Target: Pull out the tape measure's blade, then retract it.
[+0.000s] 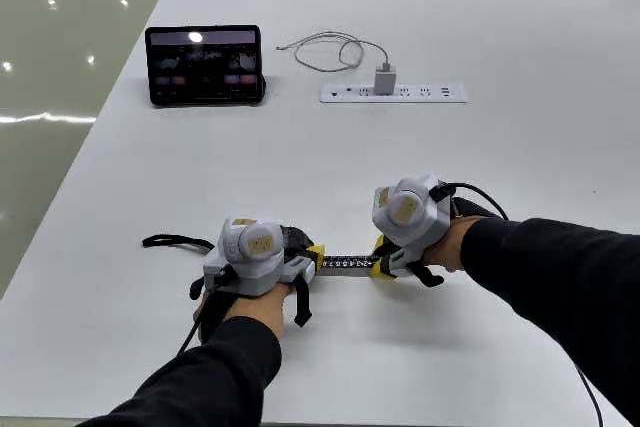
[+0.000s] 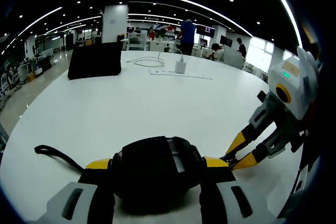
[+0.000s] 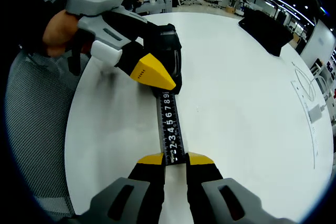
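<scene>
Left gripper (image 2: 156, 165): my jaws close in on both flanks of the tape measure case (image 2: 155, 174), yellow tips pressed to its sides, at the bottom centre of the left gripper view.
Right gripper (image 3: 176, 159): my jaws are pinched nearly together on the free end of the blade (image 3: 169, 121), at the bottom centre of the right gripper view; the end hook is hidden between the tips.
Blade: a short length is out, flat and straight between the two grippers, low in the middle of the head view.
Case: it sits on the white table (image 1: 450, 167), with its black strap (image 1: 175, 241) trailing toward the left edge of the frame.
Handling, case: it looks compact, rigid and rubbery, so I judge a side clamp will hold it without slipping.
Handling, blade: it is thin and springy, likely slick and sharp-edged; I judge the end to be the place to grip, pulling straight along its line to avoid a kink.
Retraction: I expect spring pull, so I would feed it back under control.
Farther off: a tablet (image 1: 204, 64) and a power strip (image 1: 393, 93) sit in the upper part of the head view.
</scene>
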